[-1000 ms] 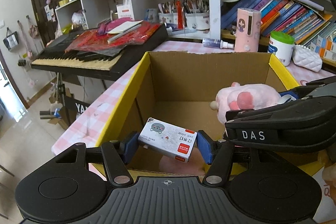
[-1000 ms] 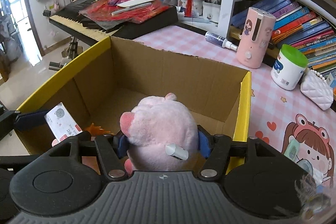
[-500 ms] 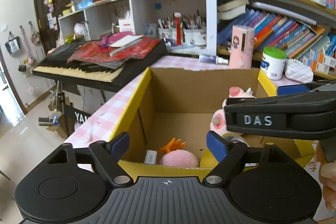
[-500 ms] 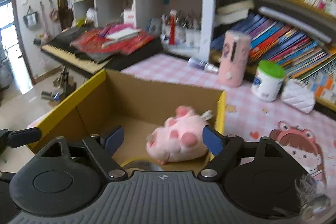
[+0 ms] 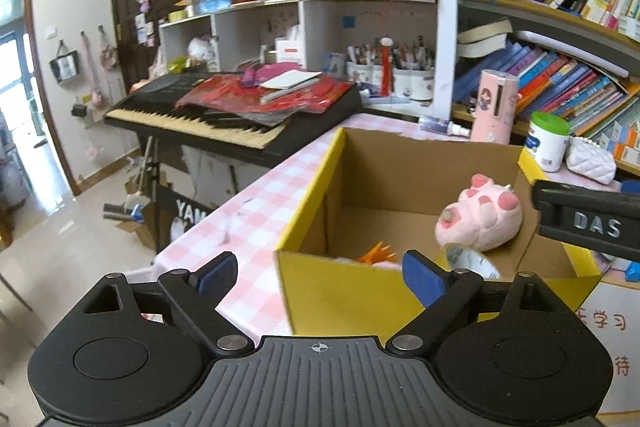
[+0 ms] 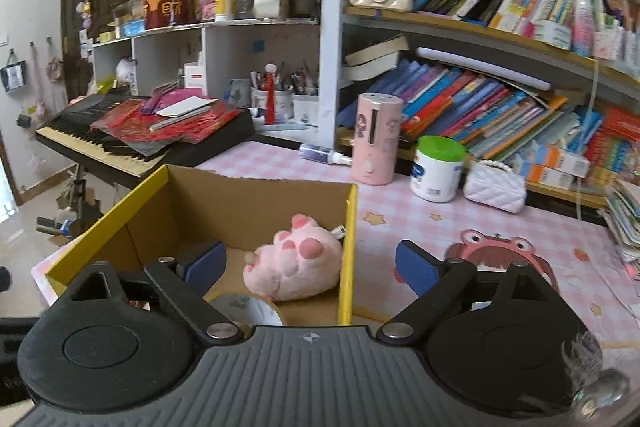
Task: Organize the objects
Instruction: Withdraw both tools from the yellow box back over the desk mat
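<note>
Cardboard box (image 6: 256, 195), yellow outside and open at the top, sits on the pink checked surface (image 6: 404, 207) and holds the sorted things. A black keyboard (image 5: 224, 111) piled with red papers stands past the surface's far edge, and packed bookshelves (image 6: 500, 95) rise behind. A pink plush toy (image 6: 294, 265) lies paws-up against the box's right wall, with a tape roll (image 6: 248, 307) just beside it. A pink cylinder (image 6: 378, 139), a green-lidded tub (image 6: 438, 169) and a white quilted purse (image 6: 494, 187) stand near the shelves. Left tongs (image 5: 320, 277) and right tongs (image 6: 310, 267) have just been spreading; both are spread wide, nothing between them.
</note>
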